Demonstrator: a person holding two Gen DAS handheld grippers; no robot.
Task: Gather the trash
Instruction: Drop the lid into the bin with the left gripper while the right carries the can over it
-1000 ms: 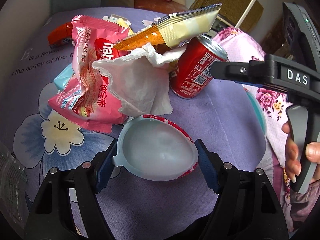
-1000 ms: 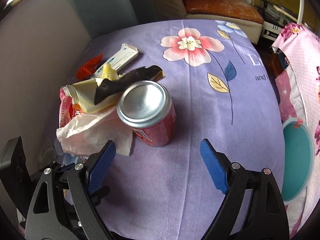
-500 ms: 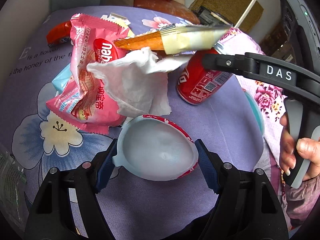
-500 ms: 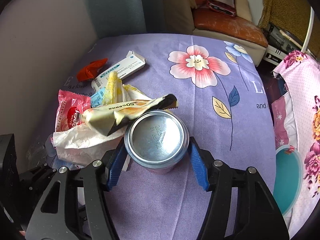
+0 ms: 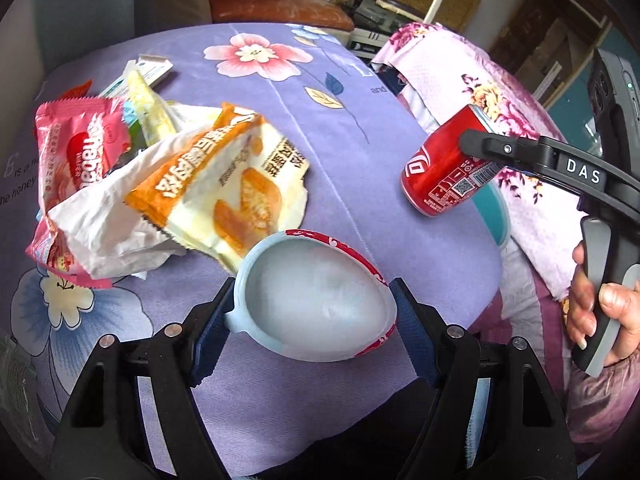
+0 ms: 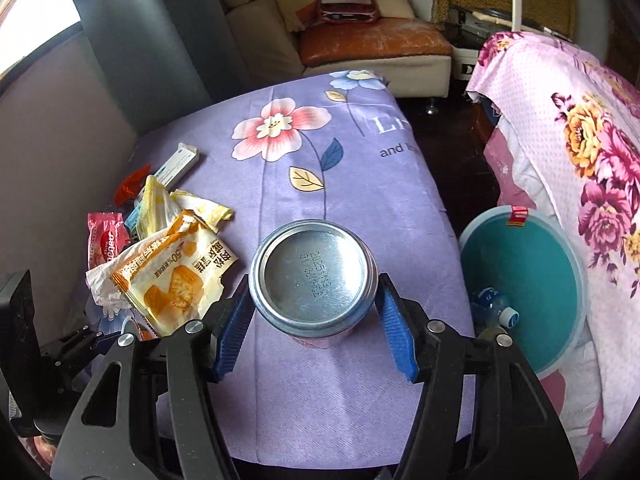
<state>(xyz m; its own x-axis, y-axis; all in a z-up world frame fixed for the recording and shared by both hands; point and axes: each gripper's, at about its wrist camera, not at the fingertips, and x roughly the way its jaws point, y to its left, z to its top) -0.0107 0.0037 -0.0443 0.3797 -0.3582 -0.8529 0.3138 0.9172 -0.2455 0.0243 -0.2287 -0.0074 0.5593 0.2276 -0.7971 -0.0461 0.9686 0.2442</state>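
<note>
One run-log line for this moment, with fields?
left claw: shut on bowl | right claw: shut on can | bin: right of table

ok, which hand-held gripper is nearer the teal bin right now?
Right. The right hand-held gripper, shut on the red can, is at the table edge beside the teal bin. The left hand-held gripper, clamping the pale blue cup, sits further from it.

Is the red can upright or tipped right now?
Tipped. The red can hangs slanted in the right tongs, lifted off the purple tablecloth, its base facing the wrist camera.
</note>
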